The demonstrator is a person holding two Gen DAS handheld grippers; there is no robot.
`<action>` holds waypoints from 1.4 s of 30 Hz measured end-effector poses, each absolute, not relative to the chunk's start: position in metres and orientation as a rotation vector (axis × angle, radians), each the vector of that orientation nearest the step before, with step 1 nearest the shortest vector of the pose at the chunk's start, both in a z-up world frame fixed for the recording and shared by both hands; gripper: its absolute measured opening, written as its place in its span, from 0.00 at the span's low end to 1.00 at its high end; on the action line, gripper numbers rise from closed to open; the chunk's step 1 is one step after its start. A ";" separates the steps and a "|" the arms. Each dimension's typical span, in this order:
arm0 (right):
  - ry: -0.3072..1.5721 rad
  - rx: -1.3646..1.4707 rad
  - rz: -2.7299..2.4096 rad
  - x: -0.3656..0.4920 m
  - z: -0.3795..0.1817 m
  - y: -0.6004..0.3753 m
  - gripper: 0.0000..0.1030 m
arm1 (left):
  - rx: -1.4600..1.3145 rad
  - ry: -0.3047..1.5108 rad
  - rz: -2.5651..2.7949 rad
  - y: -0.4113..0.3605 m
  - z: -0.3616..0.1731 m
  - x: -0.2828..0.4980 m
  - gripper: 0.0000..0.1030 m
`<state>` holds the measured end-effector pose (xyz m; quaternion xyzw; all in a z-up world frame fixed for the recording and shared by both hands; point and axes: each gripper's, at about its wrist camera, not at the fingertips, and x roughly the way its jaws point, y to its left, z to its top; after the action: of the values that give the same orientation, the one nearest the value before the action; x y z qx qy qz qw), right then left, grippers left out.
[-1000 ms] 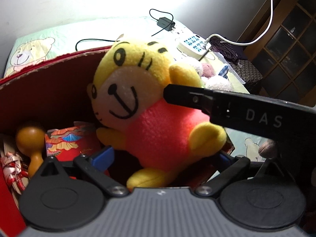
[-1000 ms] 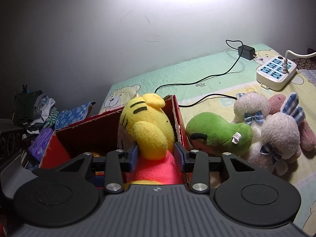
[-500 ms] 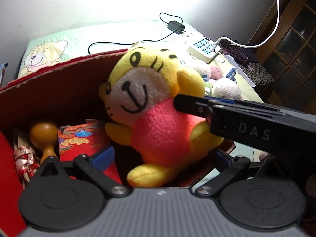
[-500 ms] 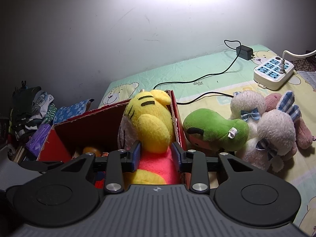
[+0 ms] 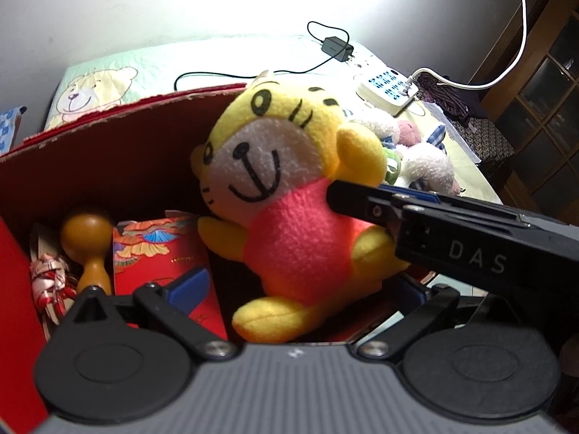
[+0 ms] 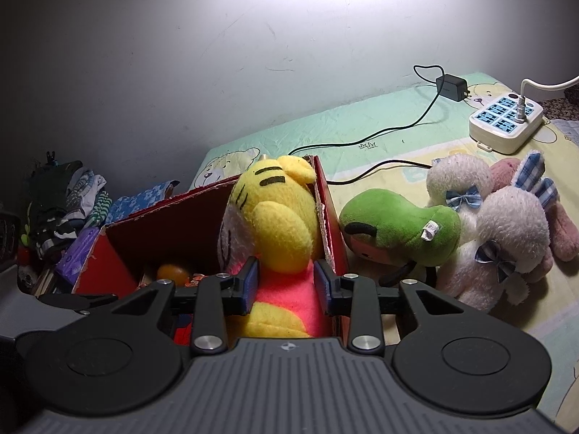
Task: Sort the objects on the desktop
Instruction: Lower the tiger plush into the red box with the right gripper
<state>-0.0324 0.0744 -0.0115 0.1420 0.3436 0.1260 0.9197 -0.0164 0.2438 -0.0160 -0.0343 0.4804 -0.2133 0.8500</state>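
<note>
A yellow tiger plush (image 5: 289, 195) in a pink shirt sits upright at the right end of the red cardboard box (image 5: 108, 159). My right gripper (image 6: 286, 282) is shut on the plush's pink body (image 6: 286, 300) from behind. One of its black fingers (image 5: 362, 204) shows against the plush's side in the left wrist view. My left gripper (image 5: 300, 289) hangs open over the box's near edge, facing the plush, with its blue pads (image 5: 188, 285) spread wide and touching nothing.
Inside the box lie a wooden knob-shaped piece (image 5: 87, 238), a red patterned packet (image 5: 159, 246) and a ribboned bundle (image 5: 50, 282). Right of the box lie a green plush (image 6: 398, 231) and white bunny plushes (image 6: 506, 231). A power strip (image 6: 506, 119) and charger cable (image 6: 398, 133) lie behind.
The tiger plush has sunk a little deeper into the box with my right gripper still on it. The left wrist view has swung left, so the plush now sits further right in it.
</note>
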 end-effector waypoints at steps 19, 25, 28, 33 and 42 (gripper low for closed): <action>0.650 0.306 0.266 -0.038 -0.017 0.071 0.33 | -0.052 0.984 -0.415 0.239 -0.017 -0.021 0.99; 0.628 0.312 0.274 -0.040 -0.019 0.070 0.33 | -0.044 0.963 -0.406 0.238 -0.017 -0.024 0.99; 0.621 0.318 0.280 -0.041 -0.019 0.068 0.33 | -0.043 0.958 -0.402 0.238 -0.018 -0.025 1.00; 0.604 0.326 0.297 -0.042 -0.021 0.066 0.33 | -0.036 0.944 -0.394 0.237 -0.018 -0.026 1.00; 0.586 0.349 0.350 -0.043 -0.024 0.058 0.32 | -0.043 0.940 -0.378 0.236 -0.018 -0.027 0.99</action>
<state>-0.0433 0.0580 -0.0241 0.1702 0.2857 0.1706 0.9275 -0.0273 0.2361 -0.0185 -0.0208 0.4503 -0.1810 0.8741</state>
